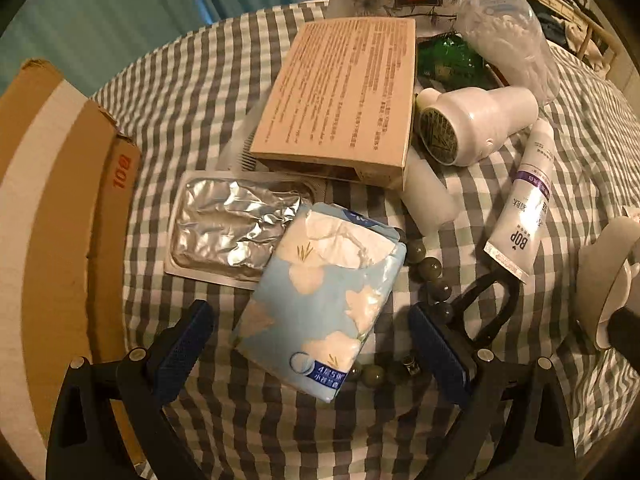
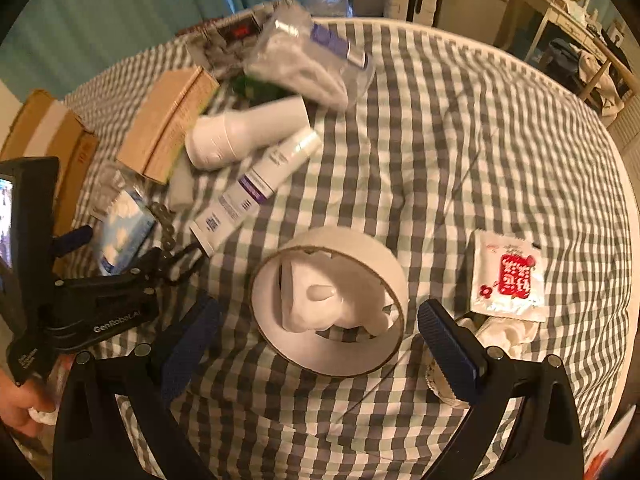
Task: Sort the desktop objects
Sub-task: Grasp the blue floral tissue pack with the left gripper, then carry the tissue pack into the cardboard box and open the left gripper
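Note:
My left gripper is open, its blue pads either side of a blue-and-white tissue pack lying on the checked cloth. A foil blister tray lies left of it, a bead string and black scissors to the right. My right gripper is open, its pads on either side of a white tape roll with a small white figure inside. The left gripper also shows in the right wrist view by the tissue pack.
A tan printed box, white bottle, BOP tube and clear bag lie behind. A cardboard box stands at left. A red-and-white sachet and crumpled tissue lie right of the tape.

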### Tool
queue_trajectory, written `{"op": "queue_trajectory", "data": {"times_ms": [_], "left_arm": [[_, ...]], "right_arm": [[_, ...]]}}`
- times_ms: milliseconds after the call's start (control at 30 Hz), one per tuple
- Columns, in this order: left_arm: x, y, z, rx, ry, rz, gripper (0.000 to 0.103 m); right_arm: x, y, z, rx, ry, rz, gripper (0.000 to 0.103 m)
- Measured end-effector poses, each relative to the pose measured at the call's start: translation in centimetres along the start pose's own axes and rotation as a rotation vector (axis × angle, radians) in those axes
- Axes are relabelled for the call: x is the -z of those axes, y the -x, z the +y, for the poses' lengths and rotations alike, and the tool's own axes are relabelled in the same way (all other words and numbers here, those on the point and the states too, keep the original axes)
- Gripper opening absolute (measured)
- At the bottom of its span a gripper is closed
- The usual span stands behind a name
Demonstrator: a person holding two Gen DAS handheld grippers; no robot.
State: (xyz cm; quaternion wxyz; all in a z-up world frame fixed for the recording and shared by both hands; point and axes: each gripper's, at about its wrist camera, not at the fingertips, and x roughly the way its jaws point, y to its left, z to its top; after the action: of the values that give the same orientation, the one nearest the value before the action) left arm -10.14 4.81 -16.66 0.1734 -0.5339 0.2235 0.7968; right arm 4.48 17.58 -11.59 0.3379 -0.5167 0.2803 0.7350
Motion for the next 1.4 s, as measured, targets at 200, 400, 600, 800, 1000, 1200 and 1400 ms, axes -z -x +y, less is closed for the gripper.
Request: {"op": "queue_trajectory", "data": {"times_ms": [200,400,600,800,1000,1200,1400], "left_arm": [[-0.2,-0.2,0.3,0.059,0.024,0.041,0.088],[-0.1,0.7,-0.4,0.103,0.001,0.042,0.058],[0.5,2.0,-0.8,0.079,-0.014,0.030,0.057],[1.1,5.8,-0.1,0.092,0.022,-0.011,0.057],[1.3,10.9,0.8,0.127,0.055,-0.088,0.057],[1.1,14.4,3.0,0.149,0.094,-0.169,0.057],[1.2,17.2,5.5,0.153,0.169,-0.252,0.057]], "right_arm": [[0.1,-1.8,0.0,0.014,0.005,0.046,0.095],[0.2,-2.1,-0.5,0.008,-0.012,0.056,0.086],[0.8,0.1,-1.4,-0.001,-0.031,0.005,0.086],[1.4,3.5,-2.1,-0.030,-0.061,-0.079,0.086],[1.7,6.6,-0.8,-0.055,-0.056,-0.182,0.086],[1.9,9.2,1.0,-0.075,-0.007,-0.267,0.086],[2.3,12.9,3.5,-0.093,0.071,-0.357,0.086]]}}
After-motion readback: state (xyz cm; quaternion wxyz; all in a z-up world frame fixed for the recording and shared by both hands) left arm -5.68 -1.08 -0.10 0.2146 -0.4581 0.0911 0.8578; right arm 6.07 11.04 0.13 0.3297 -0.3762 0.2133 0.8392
